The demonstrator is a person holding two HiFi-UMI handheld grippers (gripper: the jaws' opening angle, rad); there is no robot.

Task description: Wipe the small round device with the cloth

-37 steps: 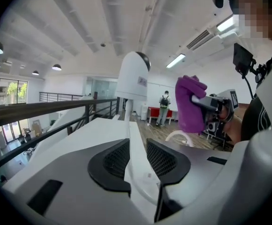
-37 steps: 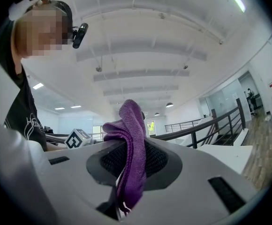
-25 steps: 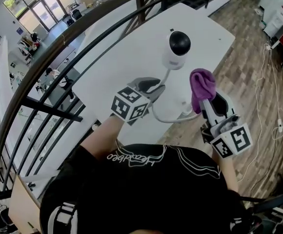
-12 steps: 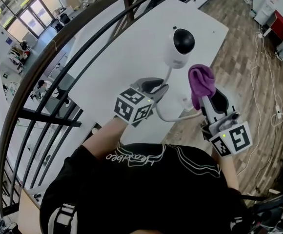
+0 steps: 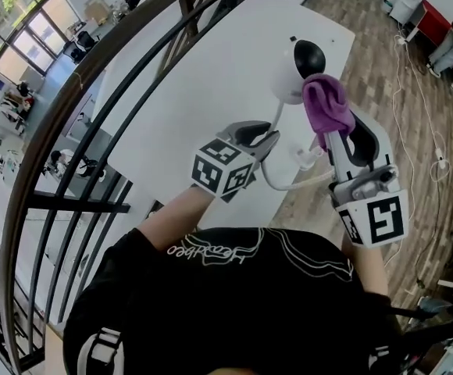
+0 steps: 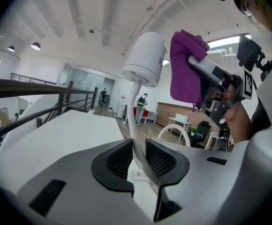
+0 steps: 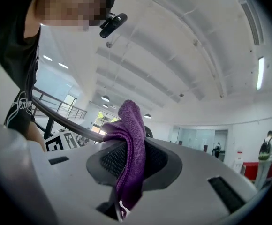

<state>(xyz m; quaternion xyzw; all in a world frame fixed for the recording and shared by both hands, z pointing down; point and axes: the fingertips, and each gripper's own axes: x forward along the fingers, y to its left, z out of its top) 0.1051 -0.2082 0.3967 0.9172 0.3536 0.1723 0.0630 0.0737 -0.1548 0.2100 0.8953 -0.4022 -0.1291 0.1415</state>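
Small round white device (image 5: 287,80) — sat raised over white counter (image 5: 195,76) on bendy white stalk (image 6: 132,108), which left gripper (image 6: 137,156) fingers pinched; right gripper (image 7: 129,158) fingers clamped purple cloth (image 5: 326,104) at its side. Advised — light strokes, stalk steadied.

From the head we look steeply down onto the white surface (image 5: 211,76) from above the shoulders. Our left tongs (image 6: 138,149) camera sits low and close, facing up along the thin white stalk (image 6: 133,107) to the small round white device (image 6: 145,57) and the purple cloth (image 6: 185,64), both shared with the head view. Our right tongs (image 7: 133,156) camera tilts at the ceiling (image 7: 183,55), the cloth almost against its lens.
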